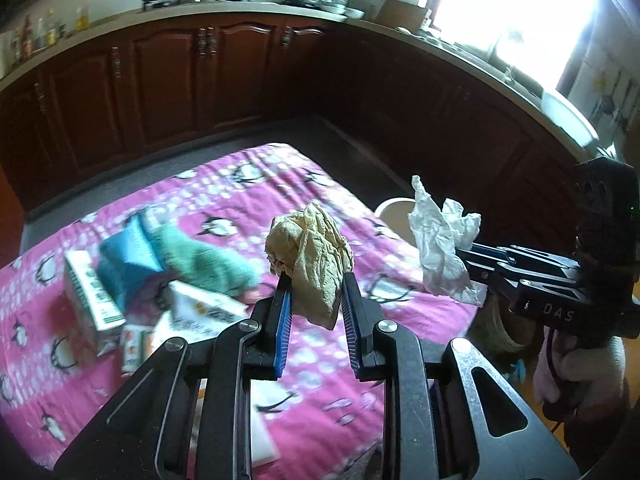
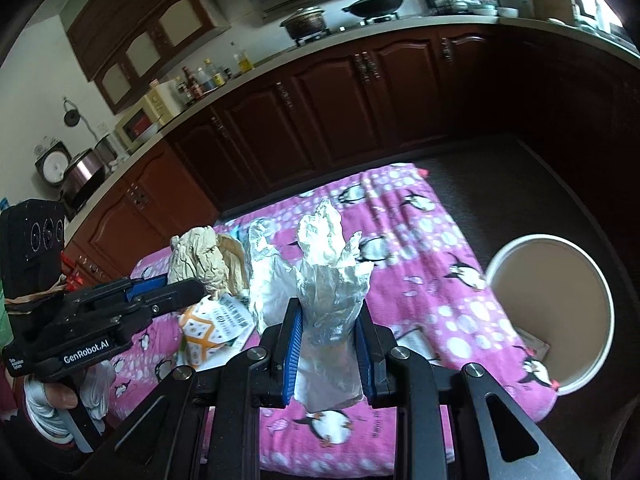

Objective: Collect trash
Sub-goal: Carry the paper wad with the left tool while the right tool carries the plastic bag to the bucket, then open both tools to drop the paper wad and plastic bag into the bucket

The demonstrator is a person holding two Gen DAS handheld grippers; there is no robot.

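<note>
My left claw [image 1: 316, 280] is clamped on a crumpled beige paper wad [image 1: 310, 256], held up above the pink penguin-print cloth [image 1: 256, 184] that covers the worktop. My right claw [image 2: 328, 320] grips a crumpled white tissue [image 2: 328, 280], which stands upright between the blue pads [image 2: 294, 344]. From the left wrist camera I see the right claw [image 1: 476, 264] coming in from the right edge with the white tissue [image 1: 440, 248] bunched at its tip, just beside the cloth's right border. That view also gives me the clutter on the cloth: a teal towel [image 1: 200, 260], a blue packet [image 1: 128, 256] and several small printed cartons [image 1: 92, 296], all blurred. The right wrist camera shows little of these; it does catch one patterned carton [image 2: 212, 332] under the left claw [image 2: 188, 288] and the beige wad [image 2: 204, 260] at its tip. What it shows best is the round white bin [image 2: 552, 316], standing on the dark floor just beside the cloth's right edge, its mouth open and a scrap lying inside. In the left view only a sliver of the bin's rim [image 1: 394, 206] peeks out behind the tissue.
</note>
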